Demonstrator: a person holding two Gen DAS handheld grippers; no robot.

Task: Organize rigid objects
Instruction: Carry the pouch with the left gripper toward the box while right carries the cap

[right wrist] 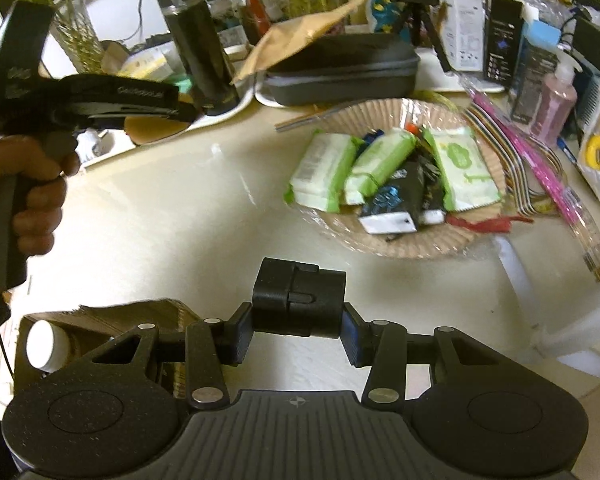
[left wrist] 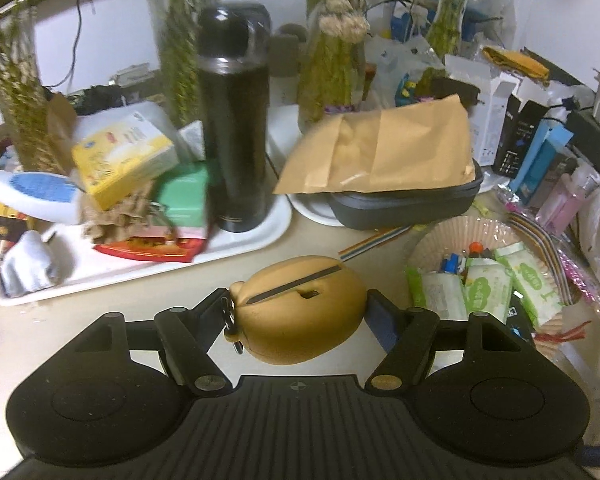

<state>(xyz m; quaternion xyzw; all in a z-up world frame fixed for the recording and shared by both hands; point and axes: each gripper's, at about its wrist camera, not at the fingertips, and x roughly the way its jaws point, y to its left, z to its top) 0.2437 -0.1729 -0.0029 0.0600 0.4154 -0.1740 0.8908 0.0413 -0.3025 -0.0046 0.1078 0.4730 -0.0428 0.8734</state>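
Nearest the left wrist camera, the left gripper [left wrist: 300, 316] is clamped on a tan egg-shaped case [left wrist: 298, 310], one pad on each end. The case's long axis runs straight across between the fingers; its dark slit slants up toward the right, and a small clip hangs at its left end. It is held clear above the pale tabletop [left wrist: 324, 240], over a bare strip of surface. That strip is hemmed by the white tray [left wrist: 252, 236] edge on the left, the grey zip case [left wrist: 412, 204] under a brown envelope [left wrist: 384, 148] ahead, and the paper dish of packets [left wrist: 480, 280] on the right. A tall black flask [left wrist: 236, 128] stands upright on the tray's near corner.

Closest in the right wrist view, the right gripper [right wrist: 298, 320] grips a black boxy plug-like block [right wrist: 299, 300] by its two sides, its longer side lying across the fingers, above the table. Wide bare tabletop opens ahead of it, up to the paper dish. At the left, a hand [right wrist: 32, 196] holds the other gripper's handle beside the tray edge.
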